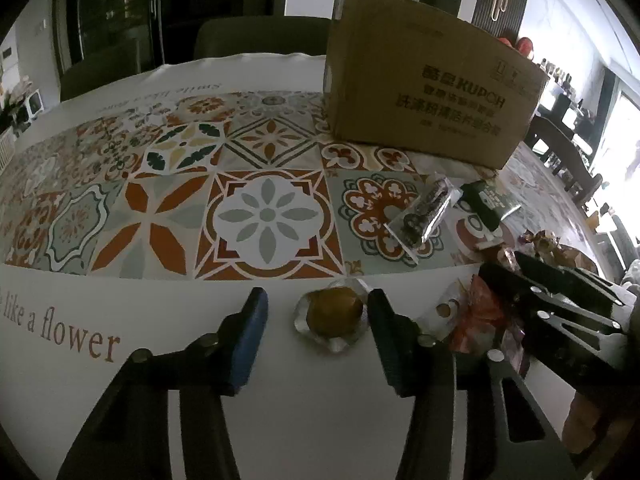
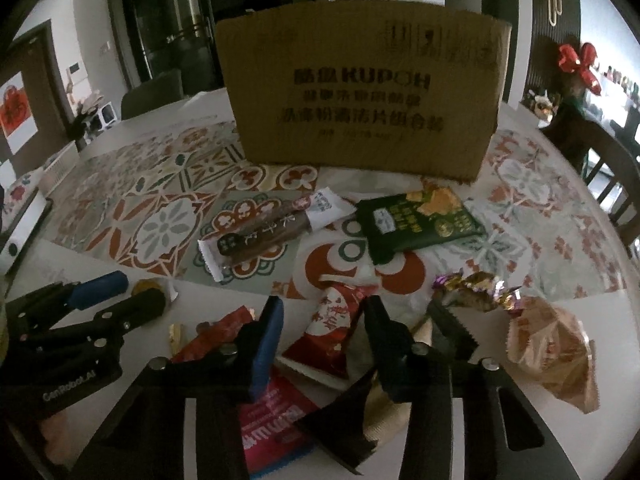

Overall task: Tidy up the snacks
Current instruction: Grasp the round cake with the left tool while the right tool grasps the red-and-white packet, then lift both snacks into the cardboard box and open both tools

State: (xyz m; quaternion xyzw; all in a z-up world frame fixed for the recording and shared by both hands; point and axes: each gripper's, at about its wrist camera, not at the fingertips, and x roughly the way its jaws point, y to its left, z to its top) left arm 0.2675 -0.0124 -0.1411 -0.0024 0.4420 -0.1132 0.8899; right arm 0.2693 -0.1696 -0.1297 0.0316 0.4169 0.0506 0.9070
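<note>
My left gripper (image 1: 318, 312) is open around a small round brown snack in clear wrap (image 1: 331, 316) on the white table edge. My right gripper (image 2: 324, 320) is open over a red-and-white snack packet (image 2: 332, 340). Around it lie a pink-red packet (image 2: 276, 420), a brown bar in clear wrap (image 2: 264, 236), a dark green packet (image 2: 416, 224), foil candies (image 2: 476, 290) and a tan bag (image 2: 556, 352). The cardboard box (image 2: 364, 100) stands behind, its opening hidden. The left gripper also shows in the right wrist view (image 2: 132, 292).
The table carries a patterned tile cloth (image 1: 160, 208). The box also shows in the left wrist view (image 1: 424, 92) at the back right. Dark chairs (image 1: 256, 36) stand behind the table and another (image 2: 616, 176) at the right. A tablet-like device (image 2: 24, 228) lies at the left edge.
</note>
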